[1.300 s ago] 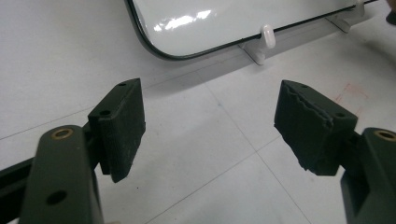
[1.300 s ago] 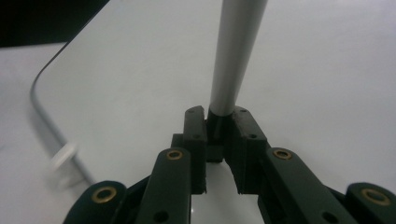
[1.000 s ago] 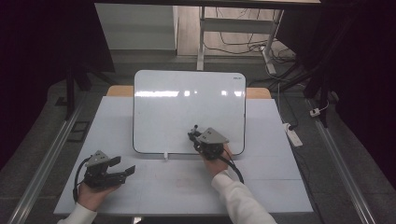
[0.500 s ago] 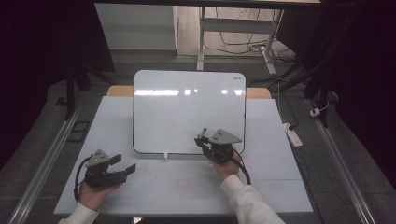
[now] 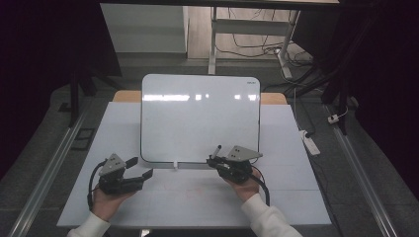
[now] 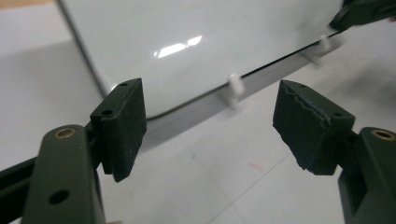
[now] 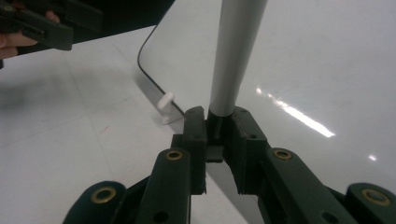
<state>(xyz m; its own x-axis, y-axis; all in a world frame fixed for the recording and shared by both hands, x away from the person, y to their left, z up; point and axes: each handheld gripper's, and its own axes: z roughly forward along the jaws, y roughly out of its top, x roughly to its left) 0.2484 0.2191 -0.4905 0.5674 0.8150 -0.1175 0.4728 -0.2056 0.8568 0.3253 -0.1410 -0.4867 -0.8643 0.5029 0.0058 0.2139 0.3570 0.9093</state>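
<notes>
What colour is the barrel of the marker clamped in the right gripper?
Light grey, almost silver, with a dark end at the jaws. The marker shows best in the right gripper view.

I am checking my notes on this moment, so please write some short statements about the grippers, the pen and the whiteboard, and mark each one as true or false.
1. The right gripper is shut on a grey marker pen. True.
2. The left gripper holds an eraser. False: its jaws stand open with nothing between them.
3. The whiteboard lies on the white table. True.
4. The whiteboard is covered with writing. False: its surface looks blank, with only light reflections.
5. The left gripper rests on top of the whiteboard. False: in the high view it is over the table, near the board's near left corner.
</notes>
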